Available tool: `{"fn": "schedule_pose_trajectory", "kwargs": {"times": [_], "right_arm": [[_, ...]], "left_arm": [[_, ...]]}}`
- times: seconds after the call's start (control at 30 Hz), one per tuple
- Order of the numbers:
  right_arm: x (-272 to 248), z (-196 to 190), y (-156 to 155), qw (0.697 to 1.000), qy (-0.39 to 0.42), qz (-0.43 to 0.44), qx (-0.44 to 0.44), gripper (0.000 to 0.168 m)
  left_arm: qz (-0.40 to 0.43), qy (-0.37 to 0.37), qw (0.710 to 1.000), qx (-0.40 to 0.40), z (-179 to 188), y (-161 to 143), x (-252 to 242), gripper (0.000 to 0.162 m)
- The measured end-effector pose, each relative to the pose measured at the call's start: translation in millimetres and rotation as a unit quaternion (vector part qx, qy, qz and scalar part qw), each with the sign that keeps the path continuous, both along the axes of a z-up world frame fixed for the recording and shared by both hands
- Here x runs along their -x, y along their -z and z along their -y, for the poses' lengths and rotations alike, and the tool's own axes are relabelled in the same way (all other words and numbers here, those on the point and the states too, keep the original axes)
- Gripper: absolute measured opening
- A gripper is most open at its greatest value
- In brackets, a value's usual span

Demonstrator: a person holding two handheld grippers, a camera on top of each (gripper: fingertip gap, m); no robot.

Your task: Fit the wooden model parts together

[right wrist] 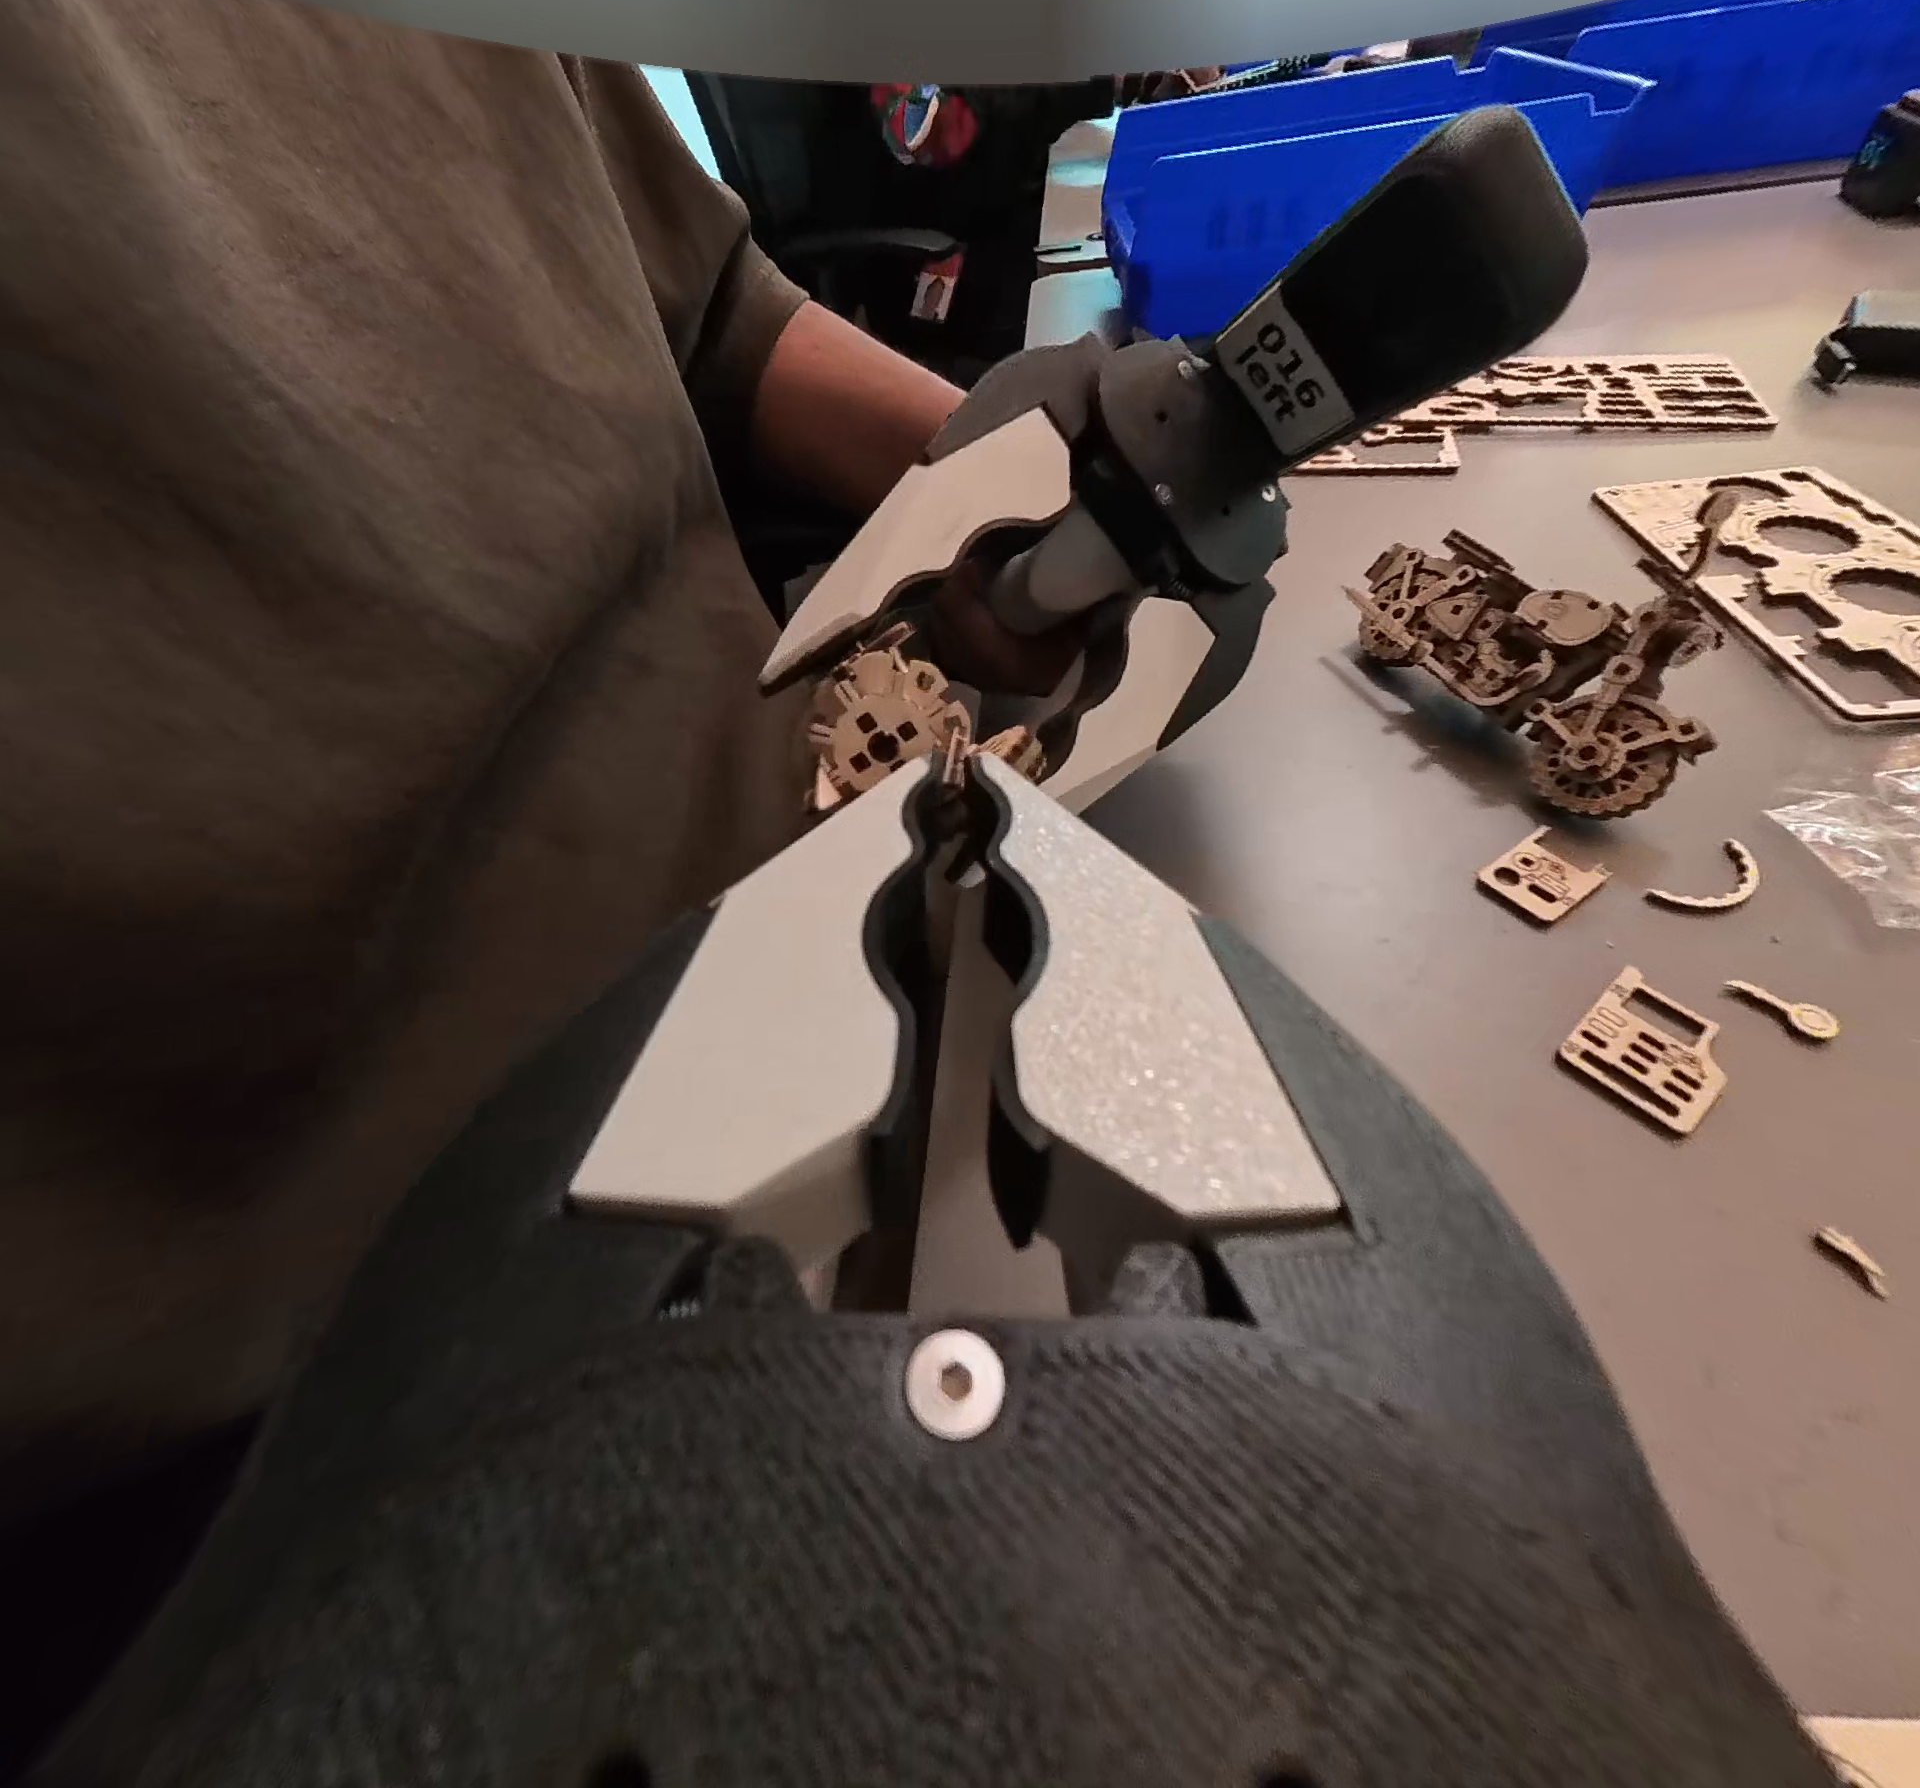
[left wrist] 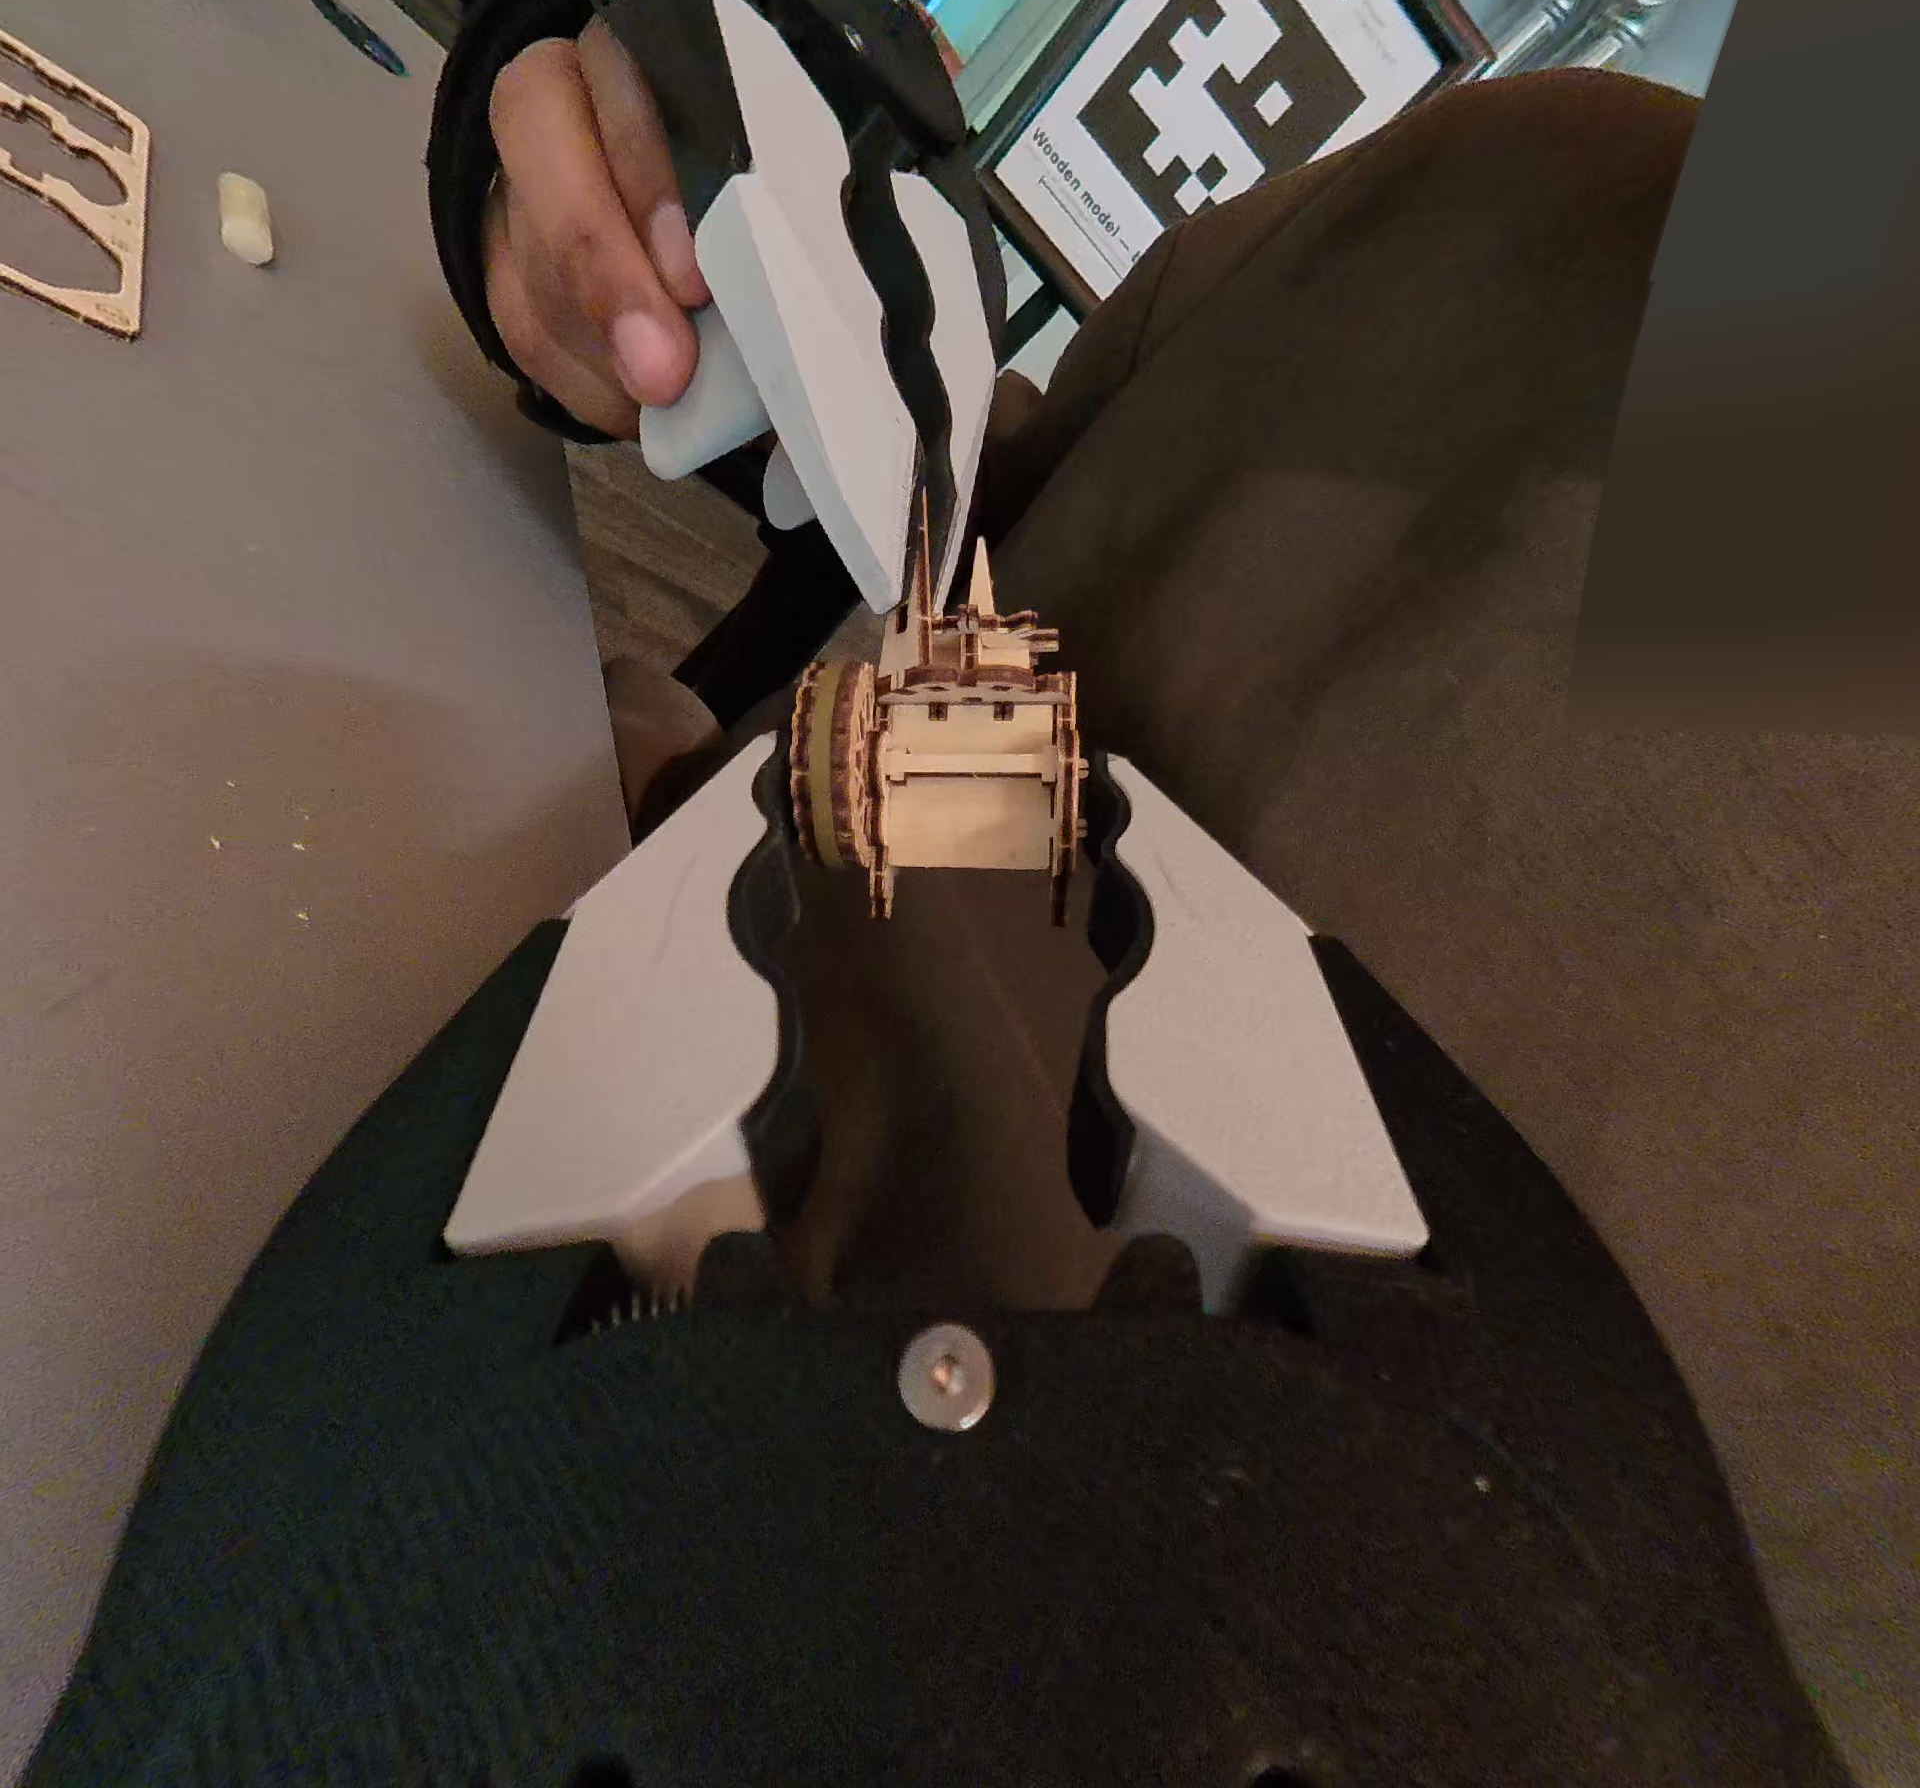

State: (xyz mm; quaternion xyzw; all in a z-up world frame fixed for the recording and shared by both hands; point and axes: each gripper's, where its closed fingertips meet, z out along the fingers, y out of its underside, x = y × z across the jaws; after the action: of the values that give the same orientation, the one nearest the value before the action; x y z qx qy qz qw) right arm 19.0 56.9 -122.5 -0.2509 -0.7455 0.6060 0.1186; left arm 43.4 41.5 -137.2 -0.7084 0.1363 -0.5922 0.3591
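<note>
My left gripper [left wrist: 940, 782] is shut on a pale wooden sub-assembly [left wrist: 966, 772] with a toothed wheel on its left side, held in the air in front of the person's brown shirt. My right gripper [left wrist: 925, 585] comes down from above, shut on a thin wooden part [left wrist: 923, 543] whose lower end meets the top of the sub-assembly. In the right wrist view, my right gripper [right wrist: 951, 788] pinches that small part [right wrist: 951, 770] at its tips. Just beyond, the left gripper [right wrist: 925, 730] holds the sub-assembly [right wrist: 883, 741].
A finished dark wooden motorcycle model [right wrist: 1538, 668] stands on the grey table [right wrist: 1351, 1011], with punched-out wooden sheets [right wrist: 1766, 575] and loose small parts [right wrist: 1642, 1063] around it. Blue bins [right wrist: 1351, 180] are behind. Another wooden sheet [left wrist: 62, 190] and a white peg [left wrist: 244, 216] lie at the left. My left and right fingertips are right by each other. The finished dark wooden motorcycle model [right wrist: 1538, 668] is about equally far from each gripper, around 20 cm.
</note>
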Motion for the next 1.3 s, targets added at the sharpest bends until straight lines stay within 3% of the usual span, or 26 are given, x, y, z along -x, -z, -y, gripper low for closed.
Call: {"fn": "schedule_pose_trajectory", "kwargs": {"times": [0.4, 0.77, 1.17, 1.3], "right_arm": [[14, -8, 5, 0.995, 0.041, 0.08, 0.034, 0.001], [20, -11, 9, 0.973, 0.04, 0.182, 0.134, 0.001], [-1, 6, 15, 0.969, -0.048, 0.205, 0.13, 0.001], [-2, 11, 9, 0.941, -0.063, 0.269, 0.196, 0.002]], "left_arm": [[-0.07, -0.044, 0.996, -0.02, -9, 11, 8, 0.053], [-0.109, -0.062, 0.992, -0.025, -13, 18, 12, 0.053], [-0.12, 0.02, 0.992, -0.024, 8, 25, -12, 0.053], [-0.099, 0.04, 0.994, -0.028, 14, 19, -15, 0.053]]}}
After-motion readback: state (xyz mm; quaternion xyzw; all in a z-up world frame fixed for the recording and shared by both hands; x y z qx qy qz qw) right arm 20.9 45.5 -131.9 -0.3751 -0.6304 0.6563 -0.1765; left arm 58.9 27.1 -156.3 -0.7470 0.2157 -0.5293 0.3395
